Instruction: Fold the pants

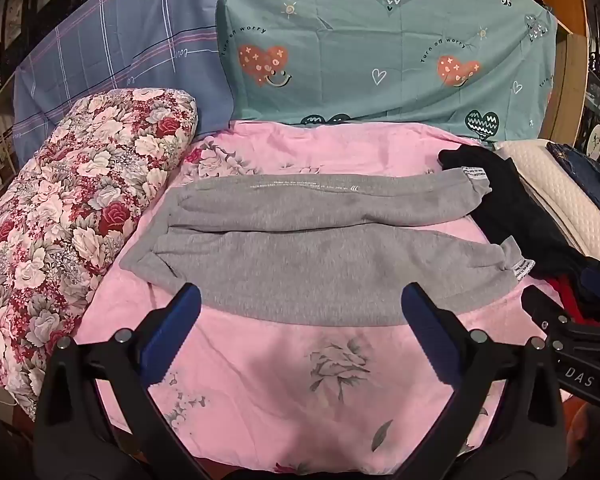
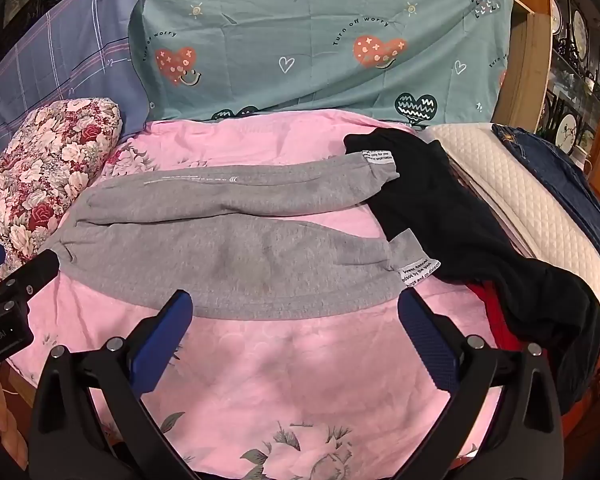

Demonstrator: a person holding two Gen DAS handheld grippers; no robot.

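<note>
Both tongs (image 1: 300,316) (image 2: 296,324) wide open, seemingly empty

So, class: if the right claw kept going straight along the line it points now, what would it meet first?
Probably the grey sweatpants, at the near leg's lower edge; the open right claw frames that spot, though depth is hard to judge.

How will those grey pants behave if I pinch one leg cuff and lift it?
The grey pants will probably droop and trail, since they lie limp and creased on the pink sheet. The thick fleece-like cloth likely grips well rather than slipping. The far cuff touches the black garment, so it may drag that along.
</note>
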